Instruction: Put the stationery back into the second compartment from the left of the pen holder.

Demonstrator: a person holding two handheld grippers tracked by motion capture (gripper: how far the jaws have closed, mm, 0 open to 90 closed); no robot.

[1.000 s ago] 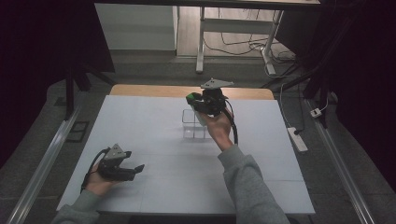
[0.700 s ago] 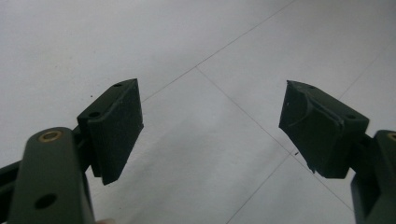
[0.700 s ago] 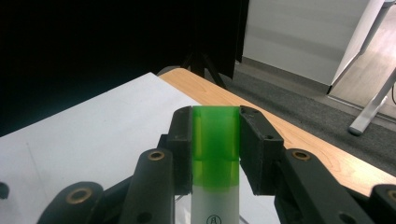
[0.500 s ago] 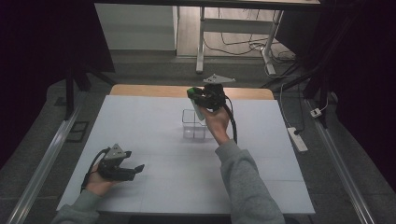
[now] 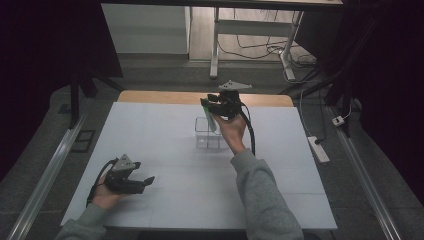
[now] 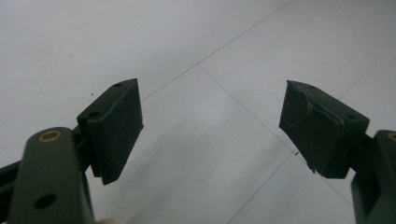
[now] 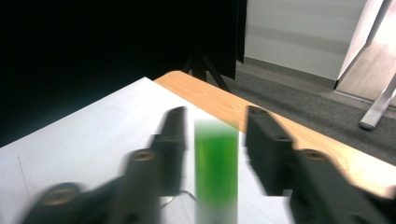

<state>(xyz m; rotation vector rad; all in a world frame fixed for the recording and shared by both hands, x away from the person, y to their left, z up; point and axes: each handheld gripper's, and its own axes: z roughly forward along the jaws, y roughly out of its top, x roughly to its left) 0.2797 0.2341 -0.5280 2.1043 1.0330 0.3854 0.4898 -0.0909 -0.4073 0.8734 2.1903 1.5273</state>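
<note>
Table (image 5: 150, 130) broad and bare around a clear rack (image 5: 207, 134) near its far middle, right gripper (image 5: 210, 107) raised above the rack toward the wooden far edge (image 5: 165, 97), jaws flanking a green tube (image 7: 215, 170), grip unclear through blur, left gripper (image 5: 145, 182) low near the front-left edge, jaws spread wide over bare surface.

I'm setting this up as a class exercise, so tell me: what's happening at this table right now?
A person works with a gripper in each hand at a white table. The right gripper is raised over a clear rack, with a green tube upright between its jaws; the blur hides whether they grip it. The left gripper rests near the table's front edge, jaws open and empty.
</note>
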